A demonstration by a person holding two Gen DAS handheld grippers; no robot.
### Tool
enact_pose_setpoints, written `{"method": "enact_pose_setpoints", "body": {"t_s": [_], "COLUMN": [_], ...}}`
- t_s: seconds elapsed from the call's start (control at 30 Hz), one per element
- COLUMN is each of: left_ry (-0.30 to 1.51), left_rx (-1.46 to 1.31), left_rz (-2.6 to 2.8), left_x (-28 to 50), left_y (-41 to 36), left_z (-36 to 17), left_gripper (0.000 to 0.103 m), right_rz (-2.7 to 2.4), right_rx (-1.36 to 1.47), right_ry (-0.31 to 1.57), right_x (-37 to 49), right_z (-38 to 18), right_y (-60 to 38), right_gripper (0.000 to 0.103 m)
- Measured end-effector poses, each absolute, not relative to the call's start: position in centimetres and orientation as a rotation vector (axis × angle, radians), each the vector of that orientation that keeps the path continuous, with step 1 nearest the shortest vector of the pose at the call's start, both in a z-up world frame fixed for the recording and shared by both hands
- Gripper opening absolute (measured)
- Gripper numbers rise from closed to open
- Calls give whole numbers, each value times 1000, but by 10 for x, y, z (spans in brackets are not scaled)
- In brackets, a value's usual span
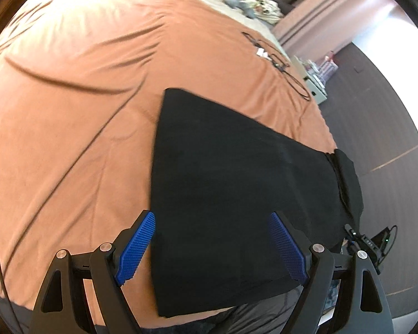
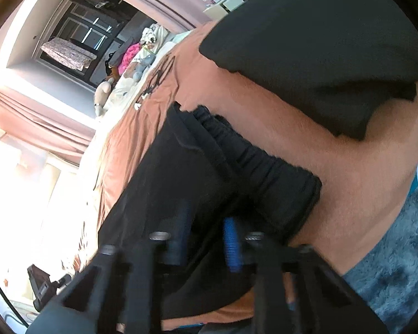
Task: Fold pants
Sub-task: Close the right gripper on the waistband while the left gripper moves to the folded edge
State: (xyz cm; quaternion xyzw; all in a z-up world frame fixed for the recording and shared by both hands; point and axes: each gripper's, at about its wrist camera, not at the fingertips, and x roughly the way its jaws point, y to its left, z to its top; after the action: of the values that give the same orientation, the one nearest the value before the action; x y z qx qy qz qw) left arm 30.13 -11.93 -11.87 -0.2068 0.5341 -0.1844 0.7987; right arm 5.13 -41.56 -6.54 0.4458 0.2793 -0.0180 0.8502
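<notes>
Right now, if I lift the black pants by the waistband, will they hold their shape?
Probably not. The black pants lie limp on the orange bedspread, so they'll likely drape and unfold. The gathered waistband looks thicker and should grip well. The fabric looks matte, likely not slippery.

Wide free room is left on the rust-orange bedspread [image 1: 69,111]; its far right edge is obstructed by tangled black cables [image 1: 278,61].

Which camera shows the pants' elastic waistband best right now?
The right wrist view: the gathered waistband lies close, its ruching clear, just beyond the right gripper. The left wrist view shows only a thin sliver at the pants' far edge.
</notes>
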Motion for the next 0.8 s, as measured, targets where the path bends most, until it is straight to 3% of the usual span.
{"method": "enact_pose_setpoints", "body": {"t_s": [0.3, 0.6, 0.67, 0.77, 0.8], "left_ry": [1196, 1241, 1260, 1277, 1279], "left_rx": [-468, -495, -509, -525, -528], "left_rz": [-354, -354, -360, -369, -369], "left_x": [296, 297, 300, 302, 303], "left_y": [-98, -93, -94, -96, -96], "left_z": [-145, -169, -174, -181, -183], "left_gripper": [84, 72, 63, 61, 61], "right_rz": [-20, -74, -80, -74, -89], "right_rx": [842, 862, 893, 924, 910], "right_ry": [479, 555, 624, 619, 619], "right_x": [19, -5, 4, -2, -5], "right_z": [-15, -54, -70, -76, -74], "right_y": [-396, -392, -395, -391, -388], "right_gripper": [1, 2, 3, 9, 18]}}
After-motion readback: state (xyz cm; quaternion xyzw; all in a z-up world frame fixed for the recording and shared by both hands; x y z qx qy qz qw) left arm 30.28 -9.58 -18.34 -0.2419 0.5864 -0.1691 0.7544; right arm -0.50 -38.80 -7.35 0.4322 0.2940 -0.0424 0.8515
